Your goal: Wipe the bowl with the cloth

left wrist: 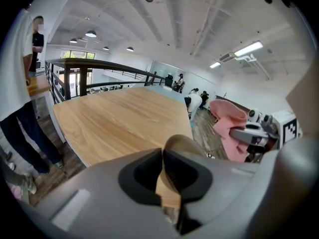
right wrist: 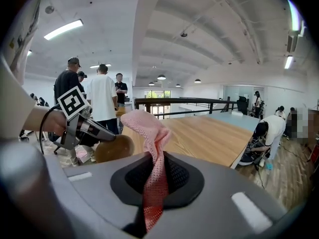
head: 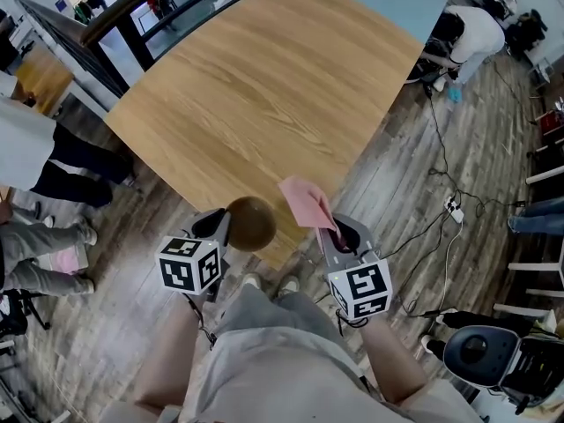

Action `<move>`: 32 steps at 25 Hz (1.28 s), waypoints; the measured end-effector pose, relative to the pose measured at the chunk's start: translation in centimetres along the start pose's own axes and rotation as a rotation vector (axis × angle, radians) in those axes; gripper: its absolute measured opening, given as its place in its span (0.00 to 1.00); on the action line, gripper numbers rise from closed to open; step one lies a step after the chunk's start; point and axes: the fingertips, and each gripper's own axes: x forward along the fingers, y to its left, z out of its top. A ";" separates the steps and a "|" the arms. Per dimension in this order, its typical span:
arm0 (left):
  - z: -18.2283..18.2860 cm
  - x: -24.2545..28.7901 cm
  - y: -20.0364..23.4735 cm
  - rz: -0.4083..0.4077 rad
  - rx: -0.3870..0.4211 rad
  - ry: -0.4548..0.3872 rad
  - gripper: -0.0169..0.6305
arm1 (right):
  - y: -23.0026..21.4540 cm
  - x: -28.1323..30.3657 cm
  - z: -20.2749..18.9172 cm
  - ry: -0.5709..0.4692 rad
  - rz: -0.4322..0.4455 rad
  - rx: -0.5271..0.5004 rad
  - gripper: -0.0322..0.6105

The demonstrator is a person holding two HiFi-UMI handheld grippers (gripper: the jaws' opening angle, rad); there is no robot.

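A brown wooden bowl hangs over the near corner of the table, and my left gripper is shut on its rim. In the left gripper view the bowl's edge rises from between the closed jaws. A pink cloth stands up from my right gripper, which is shut on it just right of the bowl. The right gripper view shows the cloth pinched between the jaws, with the bowl and the left gripper off to the left. Bowl and cloth are apart.
The wooden table stretches ahead, with a pale blue part at its far end. People stand at the left and one crouches at the far right. Cables lie on the plank floor. A dark railing runs behind the table.
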 end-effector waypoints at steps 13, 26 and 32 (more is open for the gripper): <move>-3.6 6.7 1.4 0.008 -0.033 0.053 0.05 | -1.2 3.9 -5.1 0.053 0.042 -0.003 0.07; -7.0 9.1 2.3 -0.034 -0.162 0.089 0.05 | -1.0 5.4 -6.6 0.055 0.078 0.013 0.07; -7.5 9.3 2.8 -0.024 -0.182 0.101 0.05 | -0.5 5.4 -6.6 0.066 0.090 -0.002 0.07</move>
